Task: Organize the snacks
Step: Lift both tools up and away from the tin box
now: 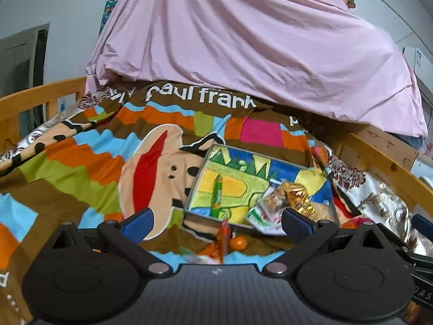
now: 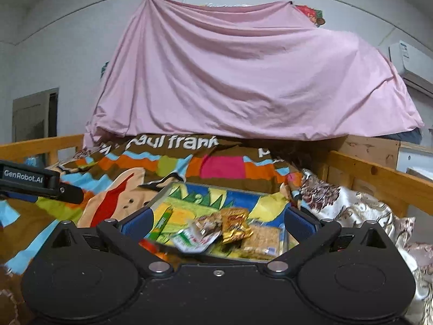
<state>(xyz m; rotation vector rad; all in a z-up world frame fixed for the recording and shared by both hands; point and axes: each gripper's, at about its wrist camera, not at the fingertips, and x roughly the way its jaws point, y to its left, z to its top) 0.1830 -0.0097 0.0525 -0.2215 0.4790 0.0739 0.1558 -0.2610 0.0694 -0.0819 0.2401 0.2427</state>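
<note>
A shallow tray [image 1: 201,178] with a bright cartoon lining lies on the patterned bedspread; it also shows in the right wrist view [image 2: 159,193]. In it lie a green stick pack [image 1: 217,195] [image 2: 162,222], a white and green packet [image 1: 261,215] [image 2: 190,239], a gold wrapper [image 1: 296,196] [image 2: 235,224] and a cracker pack [image 2: 261,239]. In front of the tray lie a small orange [image 1: 238,243] and an orange-red packet [image 1: 223,239]. My left gripper [image 1: 216,224] is open and empty above these. My right gripper [image 2: 216,226] is open and empty over the tray's near edge.
The colourful bedspread [image 1: 81,168] covers the bed. Wooden rails run along the left [image 1: 40,94] and right [image 1: 379,159]. A pink sheet [image 1: 243,40] hangs behind. A floral satin cloth [image 2: 351,208] lies at the right. The left gripper's body [image 2: 29,181] shows at the left in the right wrist view.
</note>
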